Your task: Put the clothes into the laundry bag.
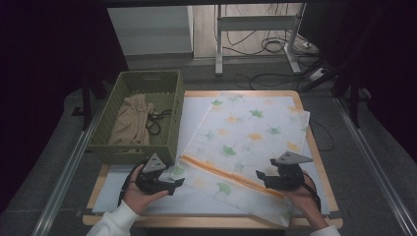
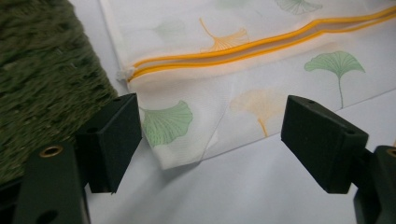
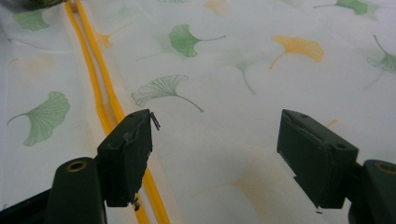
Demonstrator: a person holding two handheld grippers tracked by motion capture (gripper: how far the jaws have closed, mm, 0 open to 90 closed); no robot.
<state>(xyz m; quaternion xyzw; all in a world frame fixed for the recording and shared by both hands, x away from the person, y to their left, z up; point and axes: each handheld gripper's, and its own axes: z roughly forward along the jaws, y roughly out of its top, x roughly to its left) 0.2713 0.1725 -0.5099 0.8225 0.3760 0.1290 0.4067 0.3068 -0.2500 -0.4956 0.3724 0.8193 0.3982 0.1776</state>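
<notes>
White bag (image 1: 246,142) with green and yellow leaves, flat on the table (image 1: 314,147), right beside the green basket (image 1: 142,115). Left gripper (image 1: 178,183) at the bag's near corner, jaws wide apart, holding nothing. Right gripper (image 1: 259,176) over the orange zipper (image 1: 231,176), jaws wide apart too

The bag (image 1: 246,142) across the middle of the high view is white and half sheer, printed with fan-shaped ginkgo leaves in green, orange and pale grey-green. Its zip (image 1: 231,176) is bright orange — two parallel orange lines in the left gripper view, upper half of the frame. The basket (image 1: 129,147) at upper left is olive green, with a tan cloth (image 1: 130,120) inside. The table (image 1: 314,147) shows a light wood edge — under a white sheet (image 1: 189,118). Both grippers, left (image 1: 178,186) and right (image 1: 261,178), are black.
</notes>
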